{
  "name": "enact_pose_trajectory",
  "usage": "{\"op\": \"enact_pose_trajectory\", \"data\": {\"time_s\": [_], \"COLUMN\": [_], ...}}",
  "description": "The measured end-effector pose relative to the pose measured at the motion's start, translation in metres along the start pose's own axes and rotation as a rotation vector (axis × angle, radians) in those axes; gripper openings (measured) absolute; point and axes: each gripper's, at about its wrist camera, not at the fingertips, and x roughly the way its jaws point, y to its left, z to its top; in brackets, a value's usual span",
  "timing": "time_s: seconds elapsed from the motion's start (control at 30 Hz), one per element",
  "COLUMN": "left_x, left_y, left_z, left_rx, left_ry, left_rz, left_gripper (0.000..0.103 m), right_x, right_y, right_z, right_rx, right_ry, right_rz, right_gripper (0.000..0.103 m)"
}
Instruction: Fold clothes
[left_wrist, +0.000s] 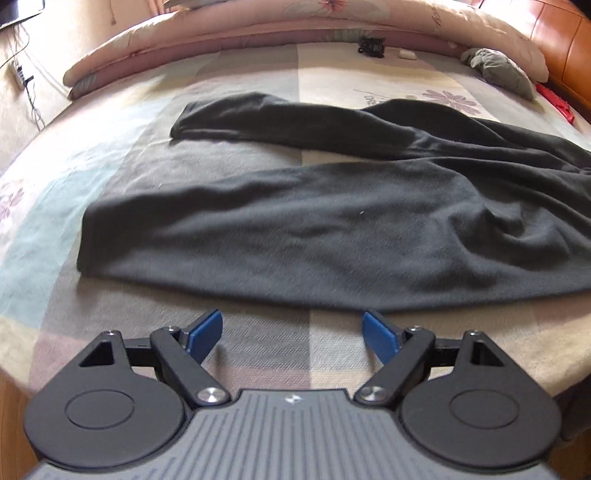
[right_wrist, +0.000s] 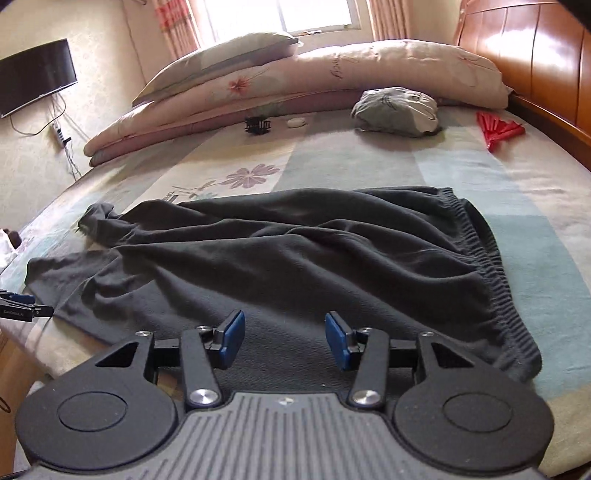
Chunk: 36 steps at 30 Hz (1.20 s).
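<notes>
Trousers (left_wrist: 332, 229) lie unfolded, long axis crosswise ahead of my jaws. Both jaws apart, empty; right gripper (right_wrist: 284, 338) over the waist, left gripper (left_wrist: 291, 332) short of the leg.

Location type: home bedroom. Identified by a bed (right_wrist: 369, 162) with patchwork floral sheet, a wooden headboard (right_wrist: 535, 55) at the right, folded floral quilts (right_wrist: 295, 88) and a pillow (right_wrist: 218, 55) stacked along the far edge. Curtained window (right_wrist: 280, 14) behind the bedding, admitting daylight. Flat-screen television (right_wrist: 33, 81) mounted on the wallpapered wall, cables and a power strip (right_wrist: 61, 136) hanging below. Small household items scattered on the sheet: bundled grey cloth (right_wrist: 395, 110), red plastic objects (right_wrist: 498, 131), black clip (right_wrist: 258, 124).
</notes>
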Motion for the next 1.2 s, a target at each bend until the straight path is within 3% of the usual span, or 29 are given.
{"op": "enact_pose_trajectory", "data": {"time_s": [0.07,0.27,0.5,0.7,0.8,0.9,1.0,1.03,1.07,1.2], "left_x": [-0.006,0.009,0.033,0.046,0.044,0.041,0.040,0.040,0.038,0.022], "left_y": [0.021,0.098,0.142,0.154,0.148,0.138,0.129,0.126,0.125,0.129], "left_z": [-0.002,-0.016,-0.021,-0.013,-0.012,-0.010,-0.002,0.001,0.000,-0.007], "left_rx": [-0.096,-0.595,-0.871,-0.942,-0.934,-0.889,-0.839,-0.822,-0.823,-0.858], "left_ry": [-0.028,-0.104,-0.198,-0.249,-0.256,-0.252,-0.222,-0.212,-0.209,-0.222], "left_rz": [-0.005,-0.187,-0.301,-0.266,-0.205,-0.118,0.004,0.044,0.053,0.017], "left_gripper": [0.083,0.080,0.080,0.075,0.065,0.052,0.027,0.014,0.006,0.001], "right_x": [0.007,0.024,0.028,0.032,0.030,0.028,0.030,0.030,0.030,0.028], "right_y": [0.007,0.022,0.030,0.028,0.027,0.025,0.022,0.022,0.022,0.022], "right_z": [0.000,0.003,0.001,0.001,0.000,-0.002,-0.004,-0.004,-0.004,-0.004], "right_rx": [-0.011,-0.007,-0.015,0.017,0.019,0.026,0.042,0.044,0.047,0.041], "right_ry": [0.018,0.048,0.059,0.065,0.060,0.055,0.063,0.062,0.061,0.051], "right_rz": [0.011,0.038,0.029,0.024,0.026,0.025,0.021,0.023,0.024,0.023], "right_gripper": [0.057,0.057,0.058,0.059,0.060,0.063,0.064,0.064,0.064,0.064]}}
